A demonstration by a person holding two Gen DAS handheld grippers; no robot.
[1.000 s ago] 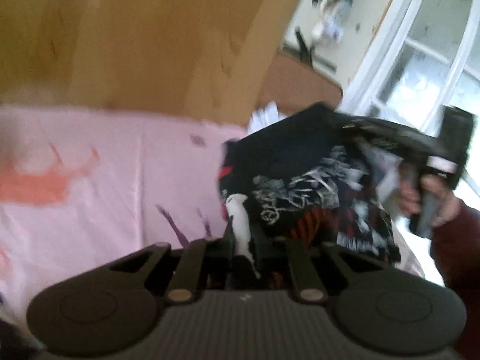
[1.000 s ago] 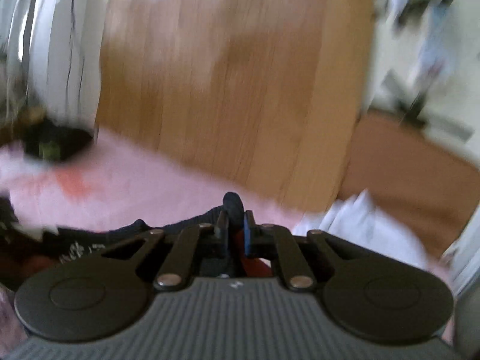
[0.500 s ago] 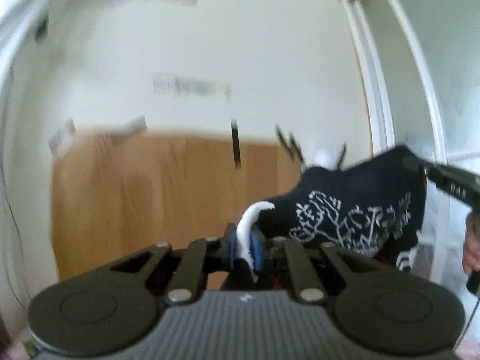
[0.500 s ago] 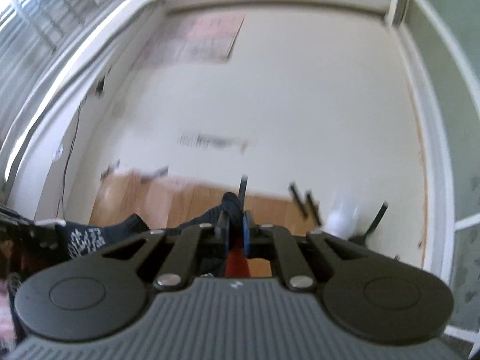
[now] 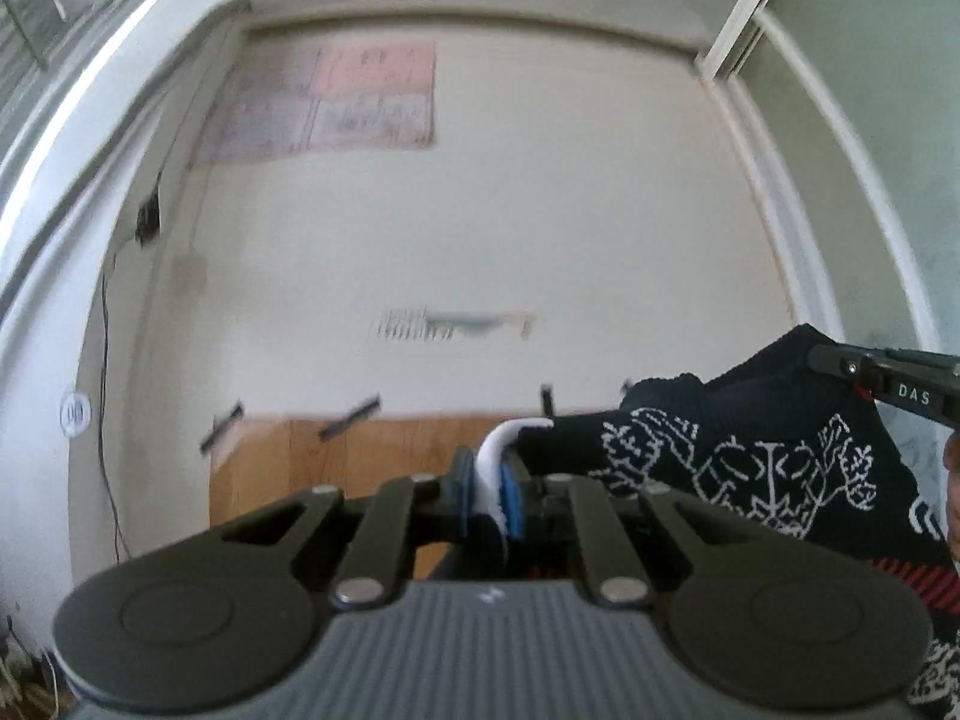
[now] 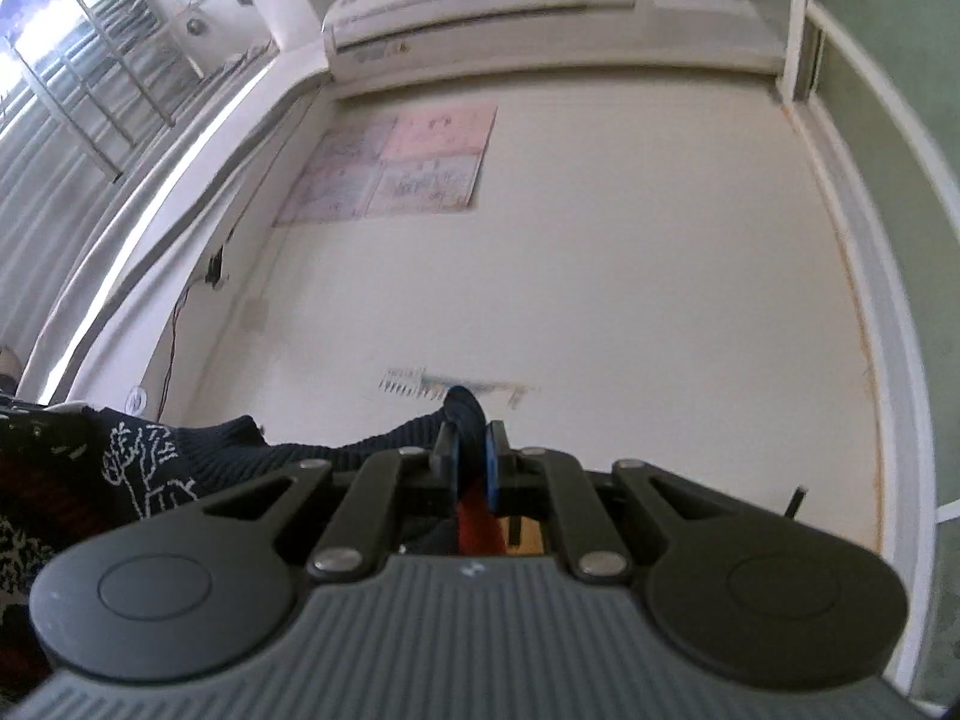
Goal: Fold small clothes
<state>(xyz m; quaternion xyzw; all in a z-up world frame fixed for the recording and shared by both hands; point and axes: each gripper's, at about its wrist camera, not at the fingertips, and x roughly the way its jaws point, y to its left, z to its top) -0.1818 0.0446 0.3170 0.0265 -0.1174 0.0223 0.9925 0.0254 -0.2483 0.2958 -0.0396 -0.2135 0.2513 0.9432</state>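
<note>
Your left claw (image 5: 489, 495) is clamped on a white edge of the dark sweater (image 5: 750, 468) — the cloth sits pinched tight between the two blue pads (image 5: 513, 498). Your right claw (image 6: 471, 468) is clamped on another edge of the same sweater (image 6: 144, 468), with a dark fold poking up between its blue pads (image 6: 493, 471) and a bit of red cloth showing just below them.

The sweater is up in the air, held between your two claws. It is dark blue with white leaf shapes knitted in, and some red stripes lower down. In the left wrist view it hangs off to the right of the claw, and the tip of your right claw (image 5: 882, 375) bites its top edge at the far right. In the right wrist view the sweater hangs off to the left.

Both cameras point up at a pale wall (image 5: 480, 240). A pink and blue poster (image 6: 399, 165) hangs on it, and a white air conditioner (image 6: 486, 6) sits above that. A wooden board (image 5: 348, 462) shows low down behind the left claw — its top edge is blurry.
</note>
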